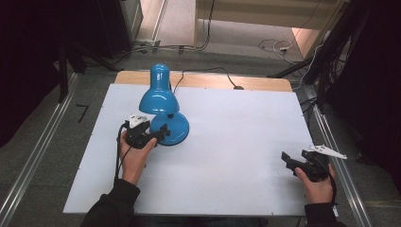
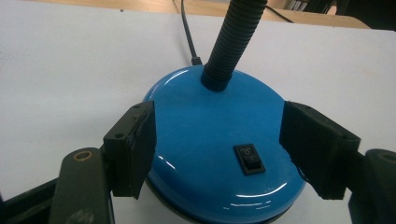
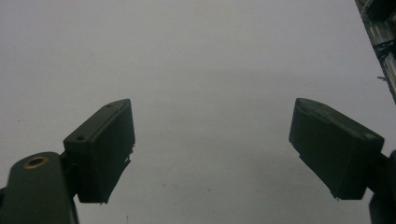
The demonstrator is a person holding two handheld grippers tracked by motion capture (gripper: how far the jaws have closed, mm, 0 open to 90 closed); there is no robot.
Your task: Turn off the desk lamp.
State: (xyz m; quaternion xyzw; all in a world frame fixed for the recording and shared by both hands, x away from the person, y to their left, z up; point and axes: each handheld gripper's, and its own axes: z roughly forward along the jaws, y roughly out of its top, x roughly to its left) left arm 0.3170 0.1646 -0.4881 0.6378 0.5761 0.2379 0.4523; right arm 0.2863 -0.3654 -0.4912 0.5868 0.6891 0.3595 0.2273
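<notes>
- Lamp [image 1: 163, 111]: blue, stands at about 10 o'clock on the white table [image 1: 236, 142]; shade tipped toward the far edge, round base [image 2: 219, 144] flat on the table.
- Base detail, left gripper view: black ribbed neck [image 2: 233, 37] rises from the top of the base; black rocker switch [image 2: 249, 158] sits on the near slope; cord [image 2: 187, 32] runs off toward 12 o'clock.
- Left gripper [image 1: 158, 134]: at 9 o'clock of the base, jaws spread wide, one on each flank of the base; contact with the base cannot be told.
- Right gripper [image 1: 292, 157]: at about 4 o'clock on the table, well apart from the lamp; jaws spread wide, holding nothing, bare table between them.
</notes>
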